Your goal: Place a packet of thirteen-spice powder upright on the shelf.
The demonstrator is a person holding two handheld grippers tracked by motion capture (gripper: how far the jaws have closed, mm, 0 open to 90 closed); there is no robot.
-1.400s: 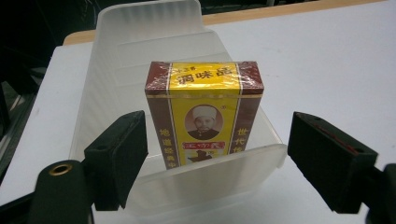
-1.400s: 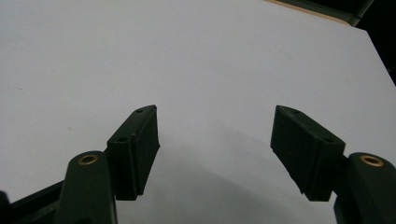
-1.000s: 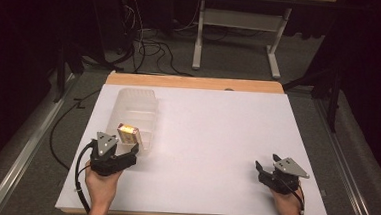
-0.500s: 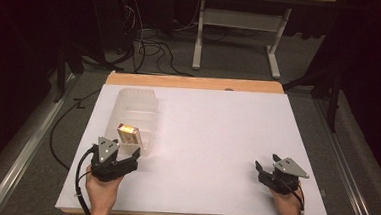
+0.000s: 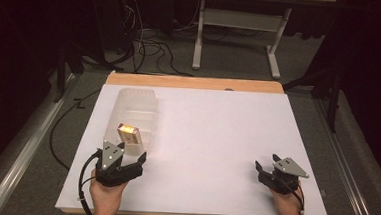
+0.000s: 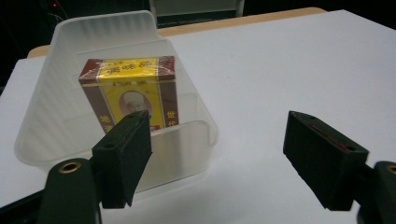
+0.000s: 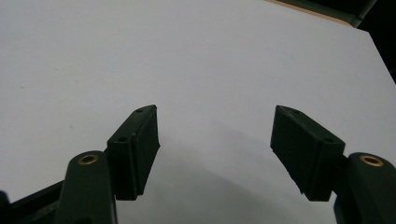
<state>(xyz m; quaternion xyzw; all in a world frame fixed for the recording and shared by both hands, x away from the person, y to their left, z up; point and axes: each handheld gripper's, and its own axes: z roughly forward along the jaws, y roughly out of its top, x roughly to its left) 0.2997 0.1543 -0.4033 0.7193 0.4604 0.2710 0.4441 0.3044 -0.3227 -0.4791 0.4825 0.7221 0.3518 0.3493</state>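
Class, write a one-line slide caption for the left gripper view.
Open left gripper facing a yellow box standing in a clear plastic bin on a white table.

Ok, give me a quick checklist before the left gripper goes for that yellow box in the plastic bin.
1. Left gripper empty: ok, its jaws have just been closing with nothing between them.
2. Yellow and maroon cardboard box in sight: ok, it stands inside the translucent plastic bin, leaning against the bin's back wall.
3. Gripper lined up on the box: not ok, the box sits behind the left jaw, off the gap's centre.
4. Bin's low front wall clear of the path: not ok, it stands between the gripper and the box.
5. Right gripper out of the way: ok, open over bare white table.
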